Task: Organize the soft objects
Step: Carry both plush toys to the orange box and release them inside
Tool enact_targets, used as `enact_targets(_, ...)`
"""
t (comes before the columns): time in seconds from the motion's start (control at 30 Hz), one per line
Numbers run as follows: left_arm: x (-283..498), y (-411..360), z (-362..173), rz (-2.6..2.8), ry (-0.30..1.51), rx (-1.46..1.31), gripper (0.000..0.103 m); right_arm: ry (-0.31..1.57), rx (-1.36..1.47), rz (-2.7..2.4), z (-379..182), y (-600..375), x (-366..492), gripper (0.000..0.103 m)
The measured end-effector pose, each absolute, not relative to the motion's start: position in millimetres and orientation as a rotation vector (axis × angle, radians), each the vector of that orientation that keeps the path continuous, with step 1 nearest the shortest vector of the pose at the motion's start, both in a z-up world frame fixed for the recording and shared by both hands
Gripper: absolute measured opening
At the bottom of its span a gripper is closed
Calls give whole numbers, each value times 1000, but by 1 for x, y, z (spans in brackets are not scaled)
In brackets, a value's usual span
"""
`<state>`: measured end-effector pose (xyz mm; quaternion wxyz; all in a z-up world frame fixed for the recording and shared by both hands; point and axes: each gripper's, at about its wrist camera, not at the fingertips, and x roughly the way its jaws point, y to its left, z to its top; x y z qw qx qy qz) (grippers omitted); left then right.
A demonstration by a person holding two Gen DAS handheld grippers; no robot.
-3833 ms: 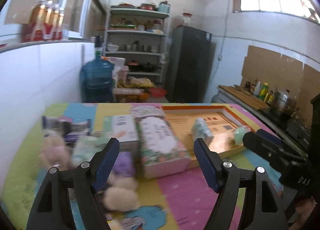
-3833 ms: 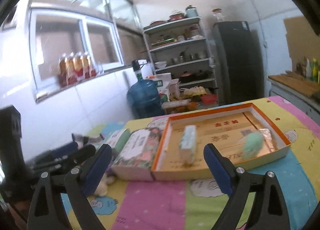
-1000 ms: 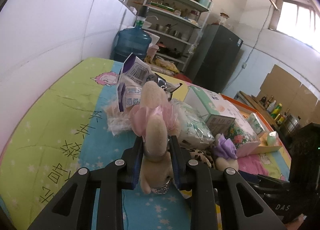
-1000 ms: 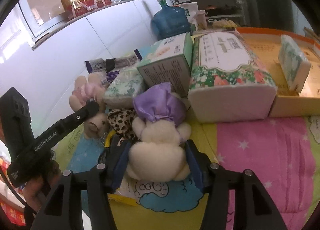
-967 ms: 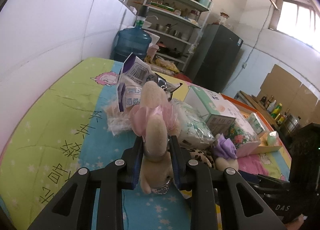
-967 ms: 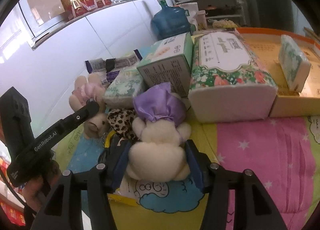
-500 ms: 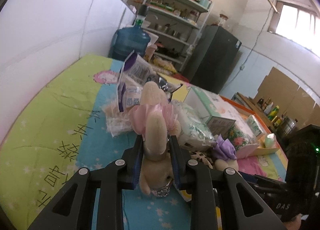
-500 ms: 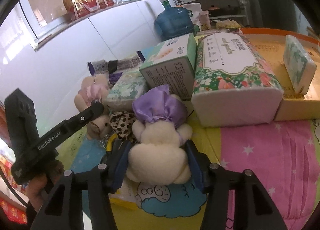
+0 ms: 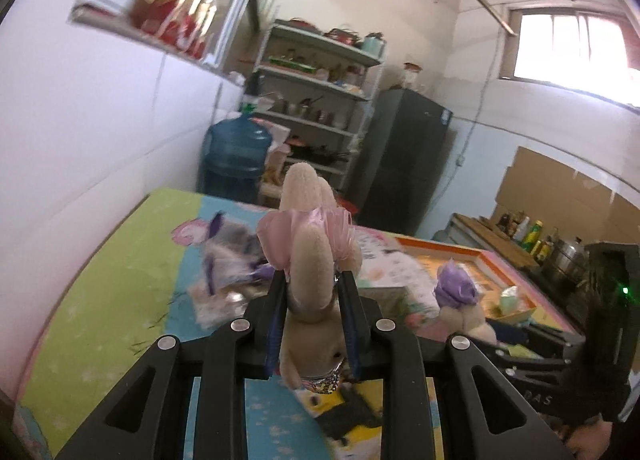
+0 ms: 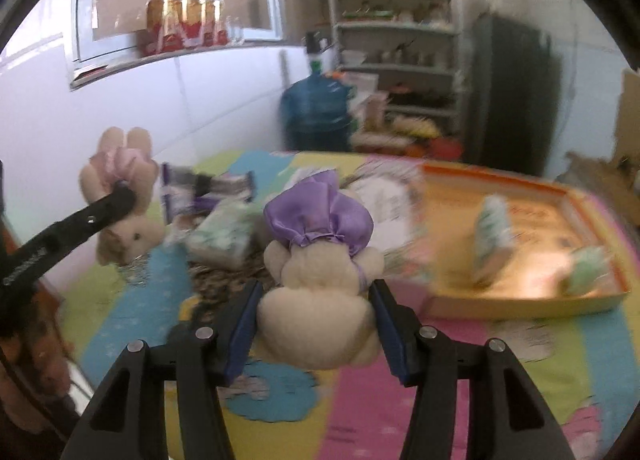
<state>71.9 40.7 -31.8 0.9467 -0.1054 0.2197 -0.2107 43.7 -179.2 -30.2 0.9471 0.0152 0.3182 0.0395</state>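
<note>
Left gripper clamped on pink-skirted plush bunny, held above the counter, left of the orange tray; right gripper grasps purple-skirted plush bunny just left of that tray; tissue packs lie inside the tray; background blurred.

Wrist views close, forward-down — both share table.
</note>
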Motion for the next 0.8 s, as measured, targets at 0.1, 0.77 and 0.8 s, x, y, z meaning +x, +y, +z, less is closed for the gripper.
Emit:
enact_targets(0.1,70,25,-23,-468,437,-193,26,613,7,14,-18,-193,38,55)
enact_targets(0.77,85,-134,13,-697,446,-70,26,560,-49,-283,13,-331,40,56)
enact_targets(0.8,86,-140,13,-701,449,-67,26,561,-48,-292,14,-340,43,56)
